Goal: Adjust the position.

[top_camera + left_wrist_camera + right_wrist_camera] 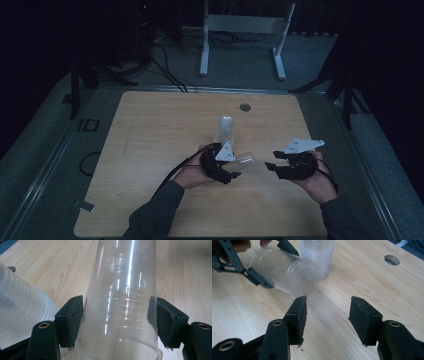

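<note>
Left gripper (235, 170): we saw it clamped on a clear cup (123, 302)
Right gripper (328, 315): we found it empty, jaws apart
Cup stack (224, 129): upright on worktop (150, 150)

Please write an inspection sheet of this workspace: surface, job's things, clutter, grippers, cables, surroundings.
Surface: light wooden table with a round hole near the far edge.
Job's things: one clear plastic cup held on its side, bottom toward the right gripper; a stack of clear cups upright on the table behind it.
Clutter: nothing seen.
Grippers: left gripper shut on the cup near its rim; right gripper holds nothing, jaws apart, close to the cup's bottom.
Cables: black cable trails from the left gripper; more on the floor.
Surroundings: dark room, white frame on grey floor.
</note>
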The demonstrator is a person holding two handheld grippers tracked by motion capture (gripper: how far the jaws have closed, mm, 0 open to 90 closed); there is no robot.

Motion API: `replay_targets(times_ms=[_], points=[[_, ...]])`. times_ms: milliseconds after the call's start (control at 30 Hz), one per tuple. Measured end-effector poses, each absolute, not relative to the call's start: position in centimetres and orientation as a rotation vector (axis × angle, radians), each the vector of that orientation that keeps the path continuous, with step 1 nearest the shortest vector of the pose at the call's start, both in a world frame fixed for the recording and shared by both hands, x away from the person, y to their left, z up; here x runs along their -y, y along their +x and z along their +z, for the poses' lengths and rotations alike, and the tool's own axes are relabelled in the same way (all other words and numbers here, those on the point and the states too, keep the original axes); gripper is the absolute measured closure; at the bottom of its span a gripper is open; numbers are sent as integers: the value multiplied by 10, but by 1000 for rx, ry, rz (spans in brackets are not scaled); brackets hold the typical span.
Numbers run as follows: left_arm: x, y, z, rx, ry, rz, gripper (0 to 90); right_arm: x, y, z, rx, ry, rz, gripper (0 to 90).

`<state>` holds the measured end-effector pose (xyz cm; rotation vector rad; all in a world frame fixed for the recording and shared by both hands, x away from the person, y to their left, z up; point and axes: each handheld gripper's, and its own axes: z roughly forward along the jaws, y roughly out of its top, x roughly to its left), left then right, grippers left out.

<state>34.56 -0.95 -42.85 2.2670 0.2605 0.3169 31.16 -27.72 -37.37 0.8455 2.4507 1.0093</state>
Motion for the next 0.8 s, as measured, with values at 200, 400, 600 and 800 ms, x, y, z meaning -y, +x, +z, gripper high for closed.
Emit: replay_targets(times_ms=[200,400,600,800], points=[[12,345,-428,-236,2287,310,299,275,312,-374,-2483,825,973,471],[13,346,-427,-216,2305,311,299,274,311,-374,-2509,795,943,469],[12,347,-429,-212,2329,312,299,274,312,-374,-2534,779,908,466],[13,346,-433,-196,2358,315,299,273,314,-375,-2560,753,885,464]])
